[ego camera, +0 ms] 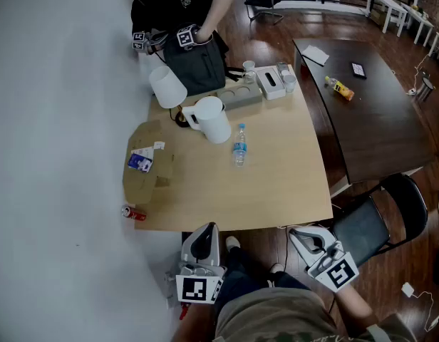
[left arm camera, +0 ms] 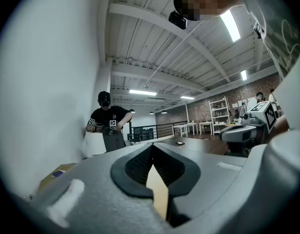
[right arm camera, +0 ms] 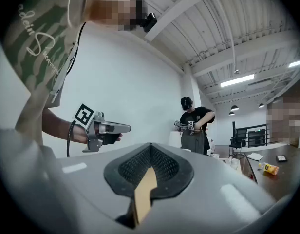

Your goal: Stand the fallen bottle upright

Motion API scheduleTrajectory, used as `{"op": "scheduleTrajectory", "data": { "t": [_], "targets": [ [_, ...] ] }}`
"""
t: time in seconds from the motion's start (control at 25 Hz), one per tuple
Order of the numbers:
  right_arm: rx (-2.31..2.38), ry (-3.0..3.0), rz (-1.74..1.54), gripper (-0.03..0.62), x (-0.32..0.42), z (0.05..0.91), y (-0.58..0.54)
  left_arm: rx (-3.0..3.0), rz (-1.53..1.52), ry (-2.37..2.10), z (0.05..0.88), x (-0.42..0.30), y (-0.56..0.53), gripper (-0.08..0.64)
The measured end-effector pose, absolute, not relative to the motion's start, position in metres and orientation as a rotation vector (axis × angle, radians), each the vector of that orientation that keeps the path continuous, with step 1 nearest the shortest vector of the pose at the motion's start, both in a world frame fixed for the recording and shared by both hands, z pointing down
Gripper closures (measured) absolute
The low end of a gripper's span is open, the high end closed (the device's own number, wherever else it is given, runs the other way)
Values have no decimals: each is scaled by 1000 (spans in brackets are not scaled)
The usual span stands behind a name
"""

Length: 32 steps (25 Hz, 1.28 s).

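Left gripper (ego camera: 207, 231): clenched on nothing, its black ribbed pads meeting in a seam. It points level on the near side of the white kettle (ego camera: 209, 118), well apart from it and off the table's (ego camera: 291, 184) near edge.
Right gripper (ego camera: 294, 234): likewise closed and empty, with the same ribbed pads pressed together. It is on the near side of the kettle and to its right, also short of the table.
Why held so: both sit low by the person's lap and aim at nothing. I read this as a rest pose, with the reach not yet begun.
Bottle (ego camera: 239, 148): the task's thing, just beside the kettle, to its right and nearer. It seems to lie along the tabletop with its blue cap toward the kettle, though the steep view leaves that uncertain.
Bottle make: a slim cylinder of clear thin plastic with a blue label band. It is smooth and round, so it would probably roll and give under a hard squeeze.
Kettle: white, smooth and stout, with its handle at the left. It is close enough to crowd a grasp from that side.
Table: pale matt wood, flat, with bare wood nearer than the kettle for setting the bottle up.
Cardboard box (ego camera: 148, 166): brown and low, left of the kettle.
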State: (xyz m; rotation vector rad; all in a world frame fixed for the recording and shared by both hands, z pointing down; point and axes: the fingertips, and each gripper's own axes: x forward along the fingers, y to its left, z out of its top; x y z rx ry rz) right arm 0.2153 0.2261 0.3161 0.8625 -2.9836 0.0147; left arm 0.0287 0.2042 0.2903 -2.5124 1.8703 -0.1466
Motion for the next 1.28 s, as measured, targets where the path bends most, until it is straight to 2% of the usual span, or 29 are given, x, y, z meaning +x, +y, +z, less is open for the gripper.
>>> {"op": "scheduleTrajectory", "data": {
  "t": [0.32, 0.68, 0.92, 1.12, 1.28],
  "targets": [
    [925, -3097, 52, 588, 178, 294, 159, -2579, -136, 1806, 300, -7, 126, 555],
    [1019, -2954, -34, 588, 129, 298, 69, -2705, -130, 1796, 326, -47, 34, 555],
    [1126, -2946, -15, 589, 104, 295, 28, -2645, -348, 1779, 356, -67, -29, 555],
    [1097, -2903, -5, 589, 107, 307, 7, -2620, -481, 1770, 390, -52, -72, 554],
    [1098, -2897, -41, 588, 129, 299, -27, -2732, -436, 1881, 432, -28, -120, 554]
  ]
}}
